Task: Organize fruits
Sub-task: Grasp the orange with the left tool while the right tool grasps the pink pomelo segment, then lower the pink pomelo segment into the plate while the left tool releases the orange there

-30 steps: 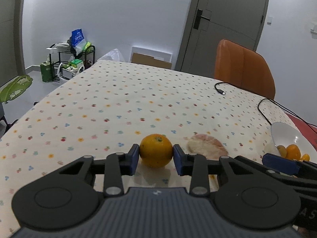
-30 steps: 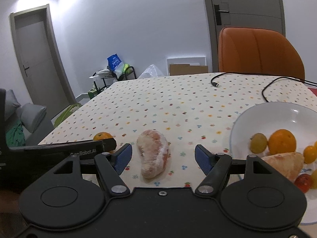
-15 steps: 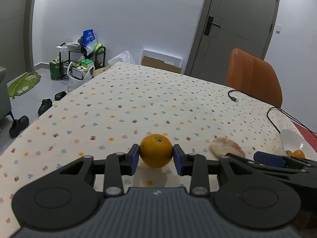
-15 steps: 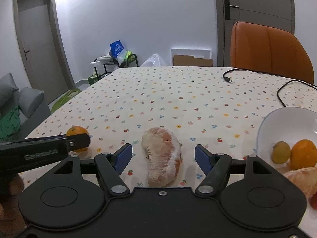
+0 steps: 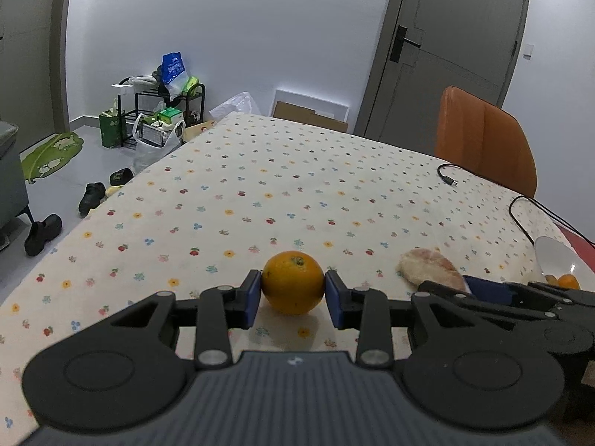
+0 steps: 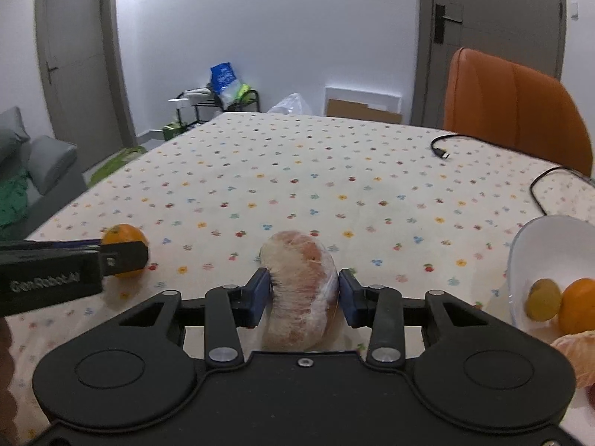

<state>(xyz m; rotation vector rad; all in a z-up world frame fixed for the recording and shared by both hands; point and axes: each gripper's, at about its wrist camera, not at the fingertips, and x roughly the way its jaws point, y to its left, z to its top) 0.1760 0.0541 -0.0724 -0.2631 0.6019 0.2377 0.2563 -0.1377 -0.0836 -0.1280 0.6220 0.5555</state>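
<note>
Your left gripper (image 5: 293,295) has its blue pads clamped on the orange (image 5: 293,282), low over the flowered tablecloth (image 5: 260,193). Your right gripper (image 6: 302,297) pinches the peeled pomelo segment (image 6: 303,286) from both sides. Only the right wrist view shows inside the white bowl (image 6: 550,245): more fruit. Beyond, a black cable (image 6: 442,152) and an orange chair (image 6: 513,107).

The white bowl (image 6: 535,245) and its fruit run off the frame's edge.
</note>
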